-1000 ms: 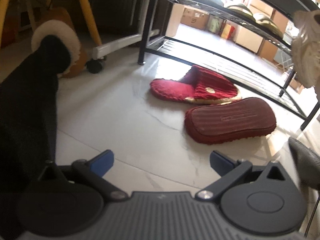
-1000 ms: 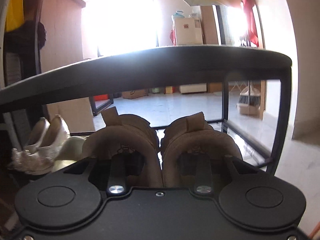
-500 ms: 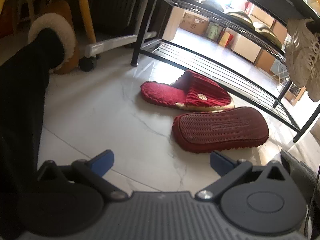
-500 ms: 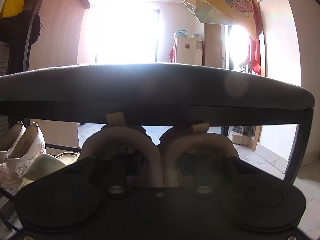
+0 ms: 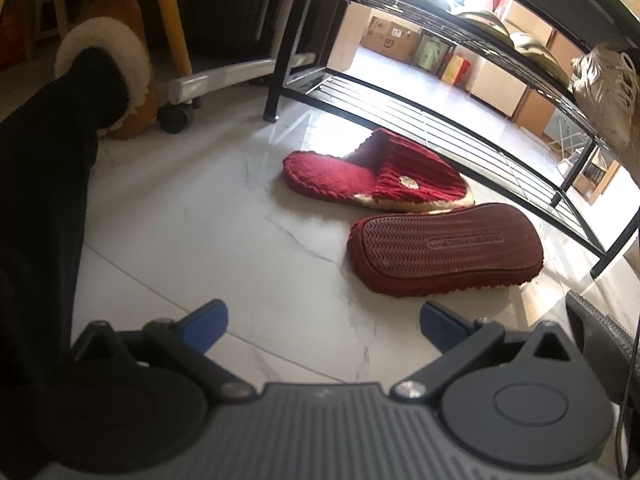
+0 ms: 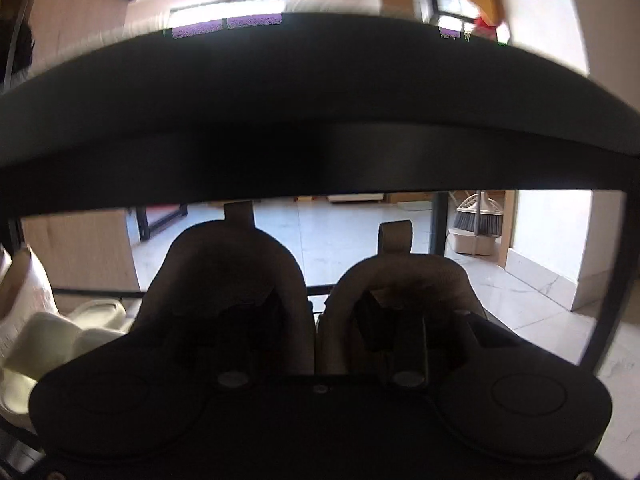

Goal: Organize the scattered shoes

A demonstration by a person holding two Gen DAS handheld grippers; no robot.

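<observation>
Pale marble-veined floor tiles [image 5: 208, 216] run under a black metal shoe rack [image 5: 420, 96] with slatted shelves. On the floor just in front of its lowest shelf lie two dark red knitted slippers: the upright red slipper [image 5: 376, 178] with a cream sole edge and a small round badge, and, just beside it and nearer the camera, the overturned red slipper [image 5: 444, 250] showing its ribbed sole. Both lie apart from the left tool [image 5: 322, 320], whose blue-tipped fingers [image 5: 206, 320] stand wide apart over bare floor with nothing between them. At the left edge a person's black-clad leg [image 5: 44, 184] ends in a tan fleece-lined slipper boot [image 5: 116, 56]. A cream lace-up sneaker [image 5: 608, 92] sits at the right end of an upper shelf.

From the right wrist, a pair of tan suede shoes [image 6: 312, 292] with heel loops sits side by side under the rack's dark top board [image 6: 320, 120]. The right tool [image 6: 316, 320] reaches into them, one finger inside each shoe, clamping the two touching inner walls. White shoes [image 6: 36, 320] rest to the left on the same shelf. A broom and dustpan [image 6: 478, 224] stand beyond.
</observation>
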